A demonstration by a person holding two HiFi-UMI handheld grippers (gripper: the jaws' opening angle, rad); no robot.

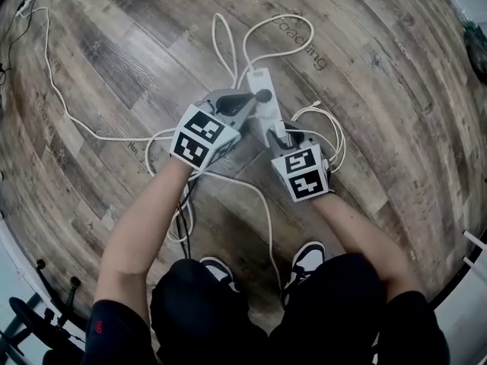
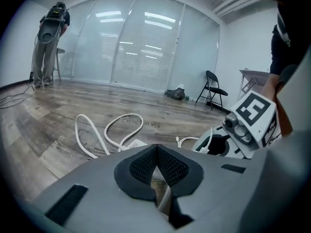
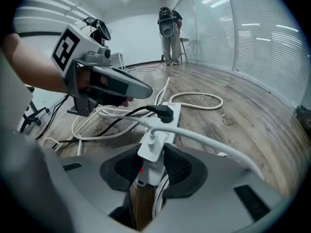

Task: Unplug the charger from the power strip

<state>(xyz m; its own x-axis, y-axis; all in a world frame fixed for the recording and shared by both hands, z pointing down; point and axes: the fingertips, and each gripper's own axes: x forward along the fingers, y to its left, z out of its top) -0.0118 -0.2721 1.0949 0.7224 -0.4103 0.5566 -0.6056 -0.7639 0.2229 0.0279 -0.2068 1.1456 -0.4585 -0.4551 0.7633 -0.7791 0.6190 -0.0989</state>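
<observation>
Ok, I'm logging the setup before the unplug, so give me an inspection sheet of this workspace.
Surface: wood-plank floor.
Job's things: white charger plugged into the power strip at its end nearest the person; black plug further along.
Clutter: dark bundle by the glass wall.
Grippers: right gripper closed on the charger's sides; left gripper shut, empty, tip above the black plug.
Cables: white cable loops beyond the strip; black cable leaves the black plug.
Surroundings: folding chair, a person standing at the far end.
</observation>
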